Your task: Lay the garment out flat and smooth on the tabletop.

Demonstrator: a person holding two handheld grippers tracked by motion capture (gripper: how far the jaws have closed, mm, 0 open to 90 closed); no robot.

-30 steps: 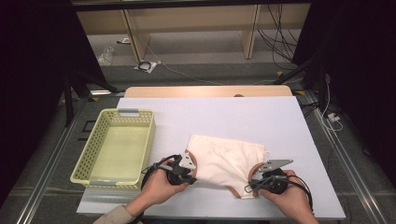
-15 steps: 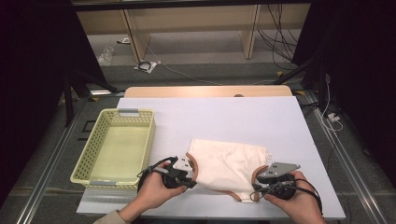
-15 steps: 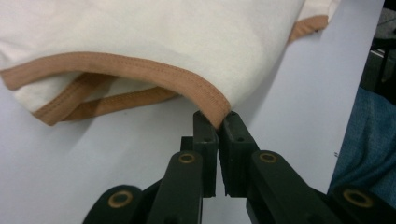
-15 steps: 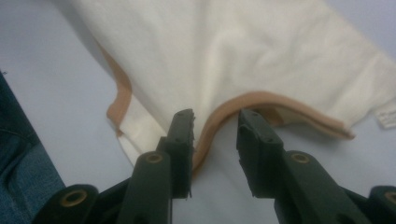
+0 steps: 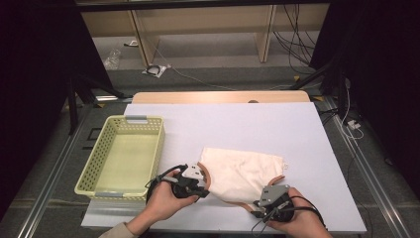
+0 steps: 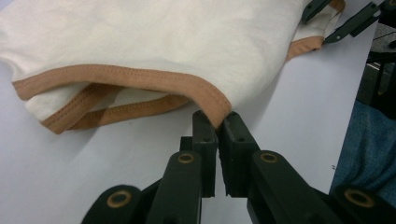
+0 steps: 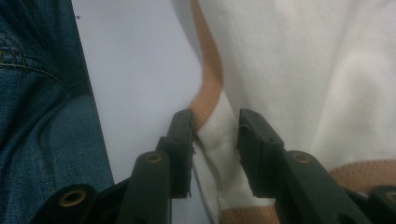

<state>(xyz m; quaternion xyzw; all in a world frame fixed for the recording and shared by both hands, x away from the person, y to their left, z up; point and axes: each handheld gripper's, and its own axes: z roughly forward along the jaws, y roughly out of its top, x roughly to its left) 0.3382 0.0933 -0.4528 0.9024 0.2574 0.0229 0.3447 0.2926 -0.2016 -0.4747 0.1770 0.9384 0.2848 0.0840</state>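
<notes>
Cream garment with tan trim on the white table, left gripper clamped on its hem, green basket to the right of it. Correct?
Not quite: the basket is to the left of the garment, as the high view shows. The left gripper is clamped on the tan hem.

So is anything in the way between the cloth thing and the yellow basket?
Nothing visible is. The cream garment with tan trim lies on the white table, the yellow basket sits to its left, and bare tabletop runs between them. The left gripper is pinching the trim on the basket side.

place: lab | cues: black curtains; floor cables; aluminium-framed table
</notes>
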